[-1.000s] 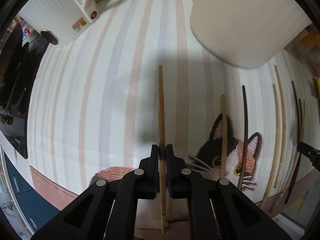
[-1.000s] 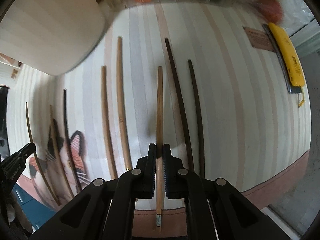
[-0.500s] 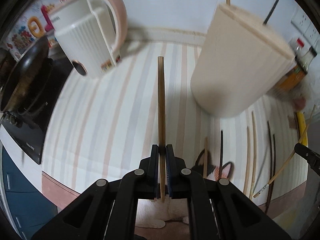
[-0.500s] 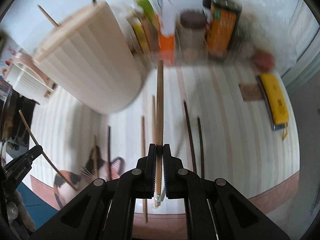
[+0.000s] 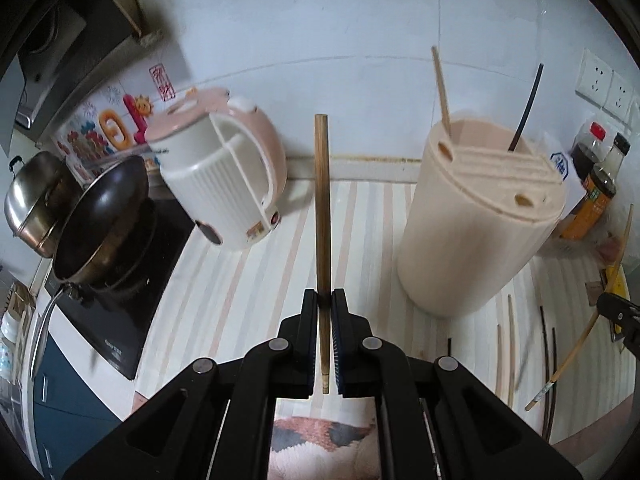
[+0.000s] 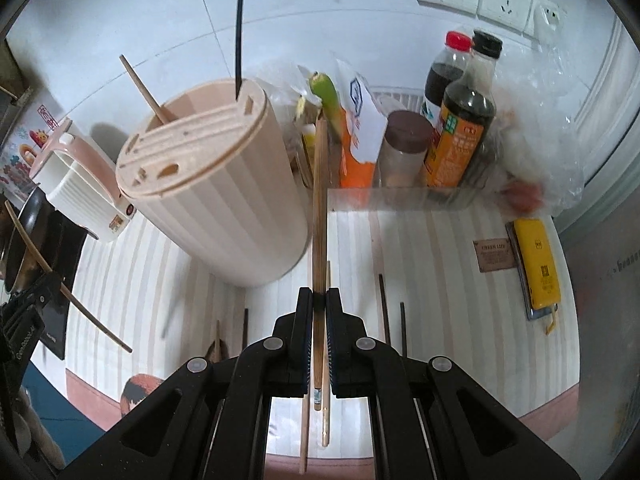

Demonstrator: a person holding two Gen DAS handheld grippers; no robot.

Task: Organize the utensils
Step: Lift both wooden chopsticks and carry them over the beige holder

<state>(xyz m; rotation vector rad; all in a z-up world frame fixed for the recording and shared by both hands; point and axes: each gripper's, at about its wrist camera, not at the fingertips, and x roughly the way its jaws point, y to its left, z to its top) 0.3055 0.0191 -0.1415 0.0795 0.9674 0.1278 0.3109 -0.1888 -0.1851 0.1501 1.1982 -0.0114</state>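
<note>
Striped cloth (image 5: 248, 304) covers the counter, with a white tiled wall behind, a kettle (image 5: 224, 176) and a wok (image 5: 100, 216) to my left, and bottles (image 6: 460, 120) to my right. Between them stands the holder (image 5: 480, 216), a pale ribbed tub with a slotted lid; one light stick and one black stick are standing in its slots.

My left gripper (image 5: 325, 300) is clamped on a bamboo chopstick (image 5: 322, 208), held above the cloth and pointing away from me, and the holder is to its right. My right gripper (image 6: 319, 300) is clamped on another chopstick (image 6: 319, 220), with the holder just to its left. More chopsticks (image 6: 384, 308) lie on the cloth near the base of the holder.

I judge the step in hand is to put both sticks into the lid. To do it well, I should go one hand at a time, so the two sticks do not cross. I should turn each stick tip down, bring it over a free hole (image 5: 521, 199), and lower it straight. I should let go only when the stick is well inside, or it may tip out and roll.
</note>
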